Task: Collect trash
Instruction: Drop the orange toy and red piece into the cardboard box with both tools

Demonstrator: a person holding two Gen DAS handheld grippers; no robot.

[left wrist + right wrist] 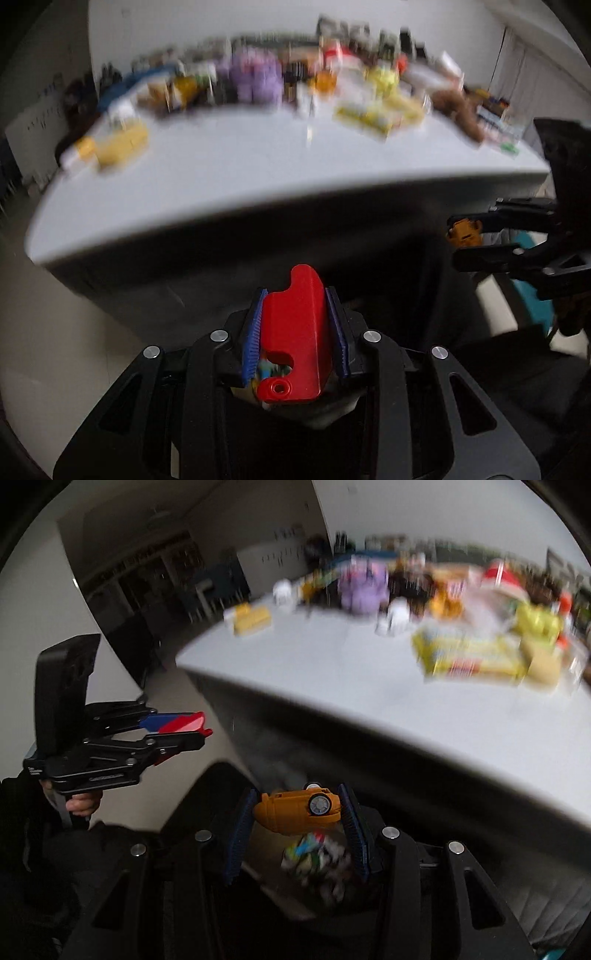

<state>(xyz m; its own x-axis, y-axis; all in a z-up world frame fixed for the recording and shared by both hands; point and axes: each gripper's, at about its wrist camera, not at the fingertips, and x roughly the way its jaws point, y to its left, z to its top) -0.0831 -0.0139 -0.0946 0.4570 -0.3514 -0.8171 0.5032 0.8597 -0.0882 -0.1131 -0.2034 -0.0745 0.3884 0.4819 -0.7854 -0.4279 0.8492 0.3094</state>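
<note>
My left gripper (295, 295) is shut on a flat red plastic piece (295, 332), held off the near edge of the white table (258, 177). It also shows at the left of the right wrist view (199, 725). My right gripper (299, 794) is shut on an orange toy car (299, 810) with a grey wheel. It shows in the left wrist view (452, 240) at the right, with the orange toy (464, 233) between its fingers. Below the right gripper lies a bin (317, 867) holding colourful scraps.
The table's far half is crowded with blurred clutter: a purple plush (255, 75), yellow packets (376, 112), a yellow box (118, 144), a brown plush (458, 107). A yellow-green snack pack (472, 657) lies nearer. Dark shelves (147, 576) stand at the back left.
</note>
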